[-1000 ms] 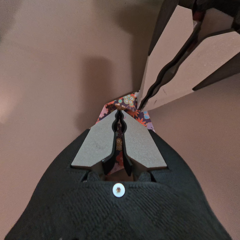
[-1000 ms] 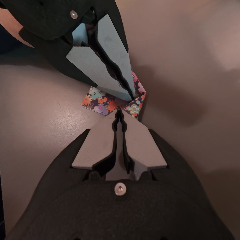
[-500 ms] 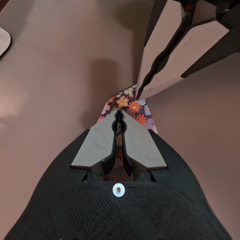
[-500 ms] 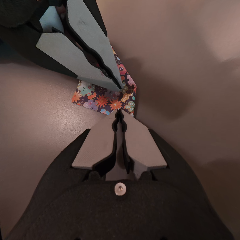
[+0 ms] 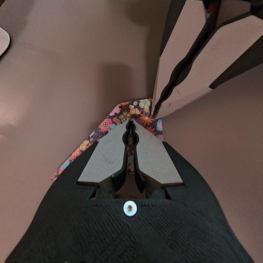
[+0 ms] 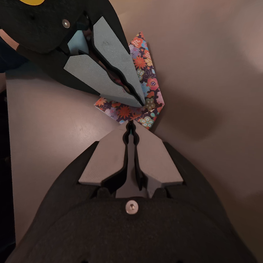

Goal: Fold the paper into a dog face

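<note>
Pinching the floral paper [image 5: 125, 113] between closed fingers, the left claw [image 5: 130, 121] presses it flat on the desk [image 5: 56, 71]; beyond, the right claw [image 5: 154, 115], also closed, nips the paper's far corner.

Left wrist view: left gripper [image 5: 130, 122] body covers the near part of the floral paper [image 5: 128, 112]; only a strip shows in the slot between its closed fingers, and whether they pinch a layer or press on it cannot be told. Right gripper [image 5: 154, 115] is cut off by the top and right edges. A pale rounded object [image 5: 3, 41] at the left edge is mostly out of frame, kind unknown.

Right wrist view: the left gripper's fingers [image 6: 113, 64] hide the paper's middle. The table [image 6: 42, 128] drops into unreadable darkness on the left.
</note>
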{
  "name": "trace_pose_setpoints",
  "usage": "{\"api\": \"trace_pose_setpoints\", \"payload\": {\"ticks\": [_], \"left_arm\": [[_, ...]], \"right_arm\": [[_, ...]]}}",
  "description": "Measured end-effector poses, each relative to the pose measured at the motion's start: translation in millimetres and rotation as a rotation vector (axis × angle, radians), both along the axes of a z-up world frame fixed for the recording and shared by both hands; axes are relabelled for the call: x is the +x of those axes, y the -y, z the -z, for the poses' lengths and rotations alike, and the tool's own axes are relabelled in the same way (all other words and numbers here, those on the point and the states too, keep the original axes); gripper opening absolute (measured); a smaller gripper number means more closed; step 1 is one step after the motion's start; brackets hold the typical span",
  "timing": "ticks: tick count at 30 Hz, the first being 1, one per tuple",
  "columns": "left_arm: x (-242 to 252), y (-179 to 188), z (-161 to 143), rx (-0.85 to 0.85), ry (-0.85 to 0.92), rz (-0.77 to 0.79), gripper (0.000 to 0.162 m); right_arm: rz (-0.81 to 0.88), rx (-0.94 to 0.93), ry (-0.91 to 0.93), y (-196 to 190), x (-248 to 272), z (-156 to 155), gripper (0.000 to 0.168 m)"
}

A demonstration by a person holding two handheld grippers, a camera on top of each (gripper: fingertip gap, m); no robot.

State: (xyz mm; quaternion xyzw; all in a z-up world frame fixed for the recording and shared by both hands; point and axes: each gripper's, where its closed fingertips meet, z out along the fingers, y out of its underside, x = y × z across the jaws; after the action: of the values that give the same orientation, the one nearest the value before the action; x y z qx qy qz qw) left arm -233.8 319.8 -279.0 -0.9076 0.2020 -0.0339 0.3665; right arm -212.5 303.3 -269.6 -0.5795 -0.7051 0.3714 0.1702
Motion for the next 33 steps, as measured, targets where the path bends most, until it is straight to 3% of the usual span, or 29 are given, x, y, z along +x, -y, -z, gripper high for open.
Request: {"api": "trace_pose_setpoints", "payload": {"ticks": [1, 16, 21, 30, 33], "left_arm": [[1, 0, 0, -0.001, 0.008, 0.0, 0.0], [3, 0, 0, 0.0, 0.046, -0.007, 0.0], [3, 0, 0, 0.0, 0.046, -0.008, 0.0], [3, 0, 0, 0.002, 0.058, -0.013, 0.0], [3, 0, 0, 0.006, 0.055, -0.01, 0.0]], "right_arm": [[-0.003, -0.008, 0.0, 2, -1, 0, 0.0], [-0.035, -0.089, 0.029, 14, -2, 6, 0.0], [-0.034, -0.23, 0.044, 19, -1, 2, 0.012], [-0.087, -0.27, 0.06, 29, 3, 2, 0.011], [-0.068, -0.282, 0.069, 26, 2, 3, 0.004]]}}
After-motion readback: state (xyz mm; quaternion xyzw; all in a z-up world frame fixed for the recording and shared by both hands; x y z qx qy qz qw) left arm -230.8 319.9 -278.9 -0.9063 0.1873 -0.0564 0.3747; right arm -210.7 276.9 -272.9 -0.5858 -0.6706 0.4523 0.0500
